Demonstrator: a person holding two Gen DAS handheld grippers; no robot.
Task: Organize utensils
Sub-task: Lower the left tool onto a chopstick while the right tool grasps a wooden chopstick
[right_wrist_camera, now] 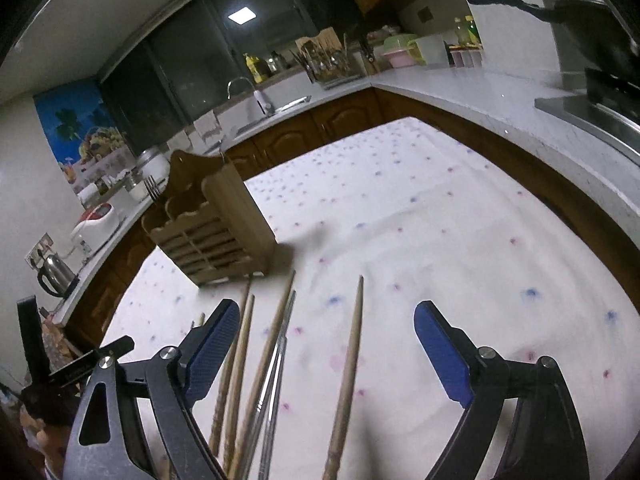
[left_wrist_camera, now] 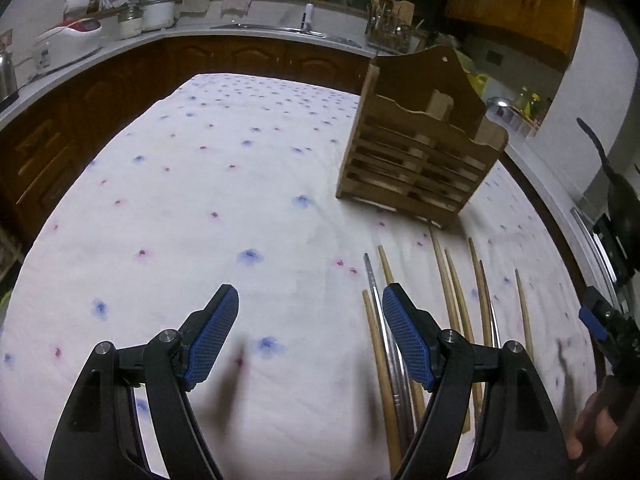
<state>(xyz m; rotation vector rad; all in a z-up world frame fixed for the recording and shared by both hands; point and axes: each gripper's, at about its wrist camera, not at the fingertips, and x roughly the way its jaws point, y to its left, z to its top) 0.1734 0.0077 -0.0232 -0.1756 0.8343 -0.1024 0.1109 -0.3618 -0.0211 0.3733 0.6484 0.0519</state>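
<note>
Dim kitchen, desk under flower-dotted white cloth. Wooden utensil holder upright at far side, fork inside. Chopsticks, wood and metal, loose on cloth just before holder. Left gripper jaws apart, empty, beside chopsticks. Right gripper jaws wide, empty, above chopsticks.

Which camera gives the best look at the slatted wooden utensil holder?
The left wrist view: the slatted wooden utensil holder stands large, showing its front. The right wrist view shows it smaller and from an angle, with a fork inside.
</note>
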